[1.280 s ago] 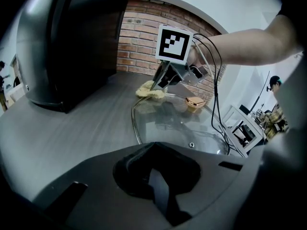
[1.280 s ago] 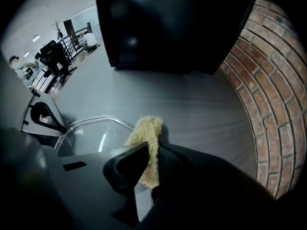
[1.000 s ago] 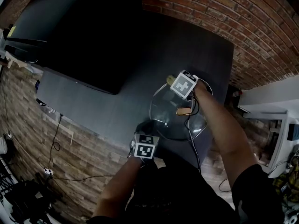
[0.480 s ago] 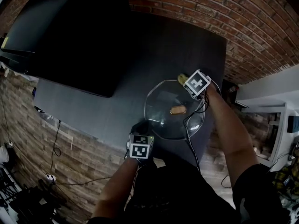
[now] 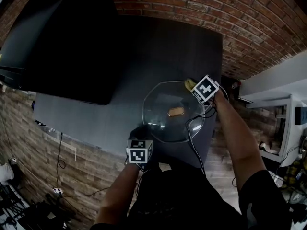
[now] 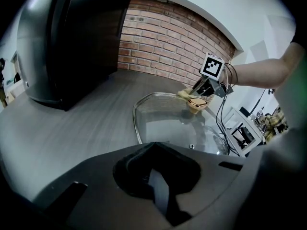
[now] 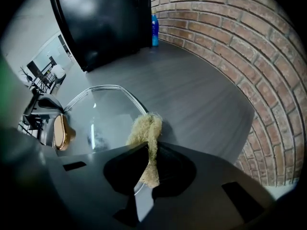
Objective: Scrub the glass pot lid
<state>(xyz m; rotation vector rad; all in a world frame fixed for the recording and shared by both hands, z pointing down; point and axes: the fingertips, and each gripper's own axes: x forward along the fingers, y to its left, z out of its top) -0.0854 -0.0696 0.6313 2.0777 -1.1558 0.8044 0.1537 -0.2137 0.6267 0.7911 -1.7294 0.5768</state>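
Note:
The glass pot lid [image 5: 160, 123] lies flat on the dark table [image 5: 144, 47], its gold knob [image 5: 175, 111] at the centre. My left gripper [image 5: 140, 134] sits at the lid's near rim with its jaws shut on the edge; in the left gripper view the lid [image 6: 165, 123] runs in under the jaws [image 6: 156, 171]. My right gripper [image 5: 194, 87] is at the far right rim, shut on a yellow fibrous scrubber [image 7: 146, 128] that presses on the rim of the lid [image 7: 103, 114]. The scrubber [image 6: 184, 95] also shows beside the knob [image 6: 197, 103].
A large black appliance [image 5: 62, 42] fills the table's left side. Brick walls [image 5: 249, 28] border the table at the back and right, and a blue bottle [image 7: 154, 30] stands in the far corner. The table's right edge [image 5: 217, 104] is close to the lid. Cables [image 5: 194, 143] trail over the lid's near right.
My right gripper has slid the scrubber from above the knob out to the lid's far right rim. The left gripper has kept its place on the near rim.

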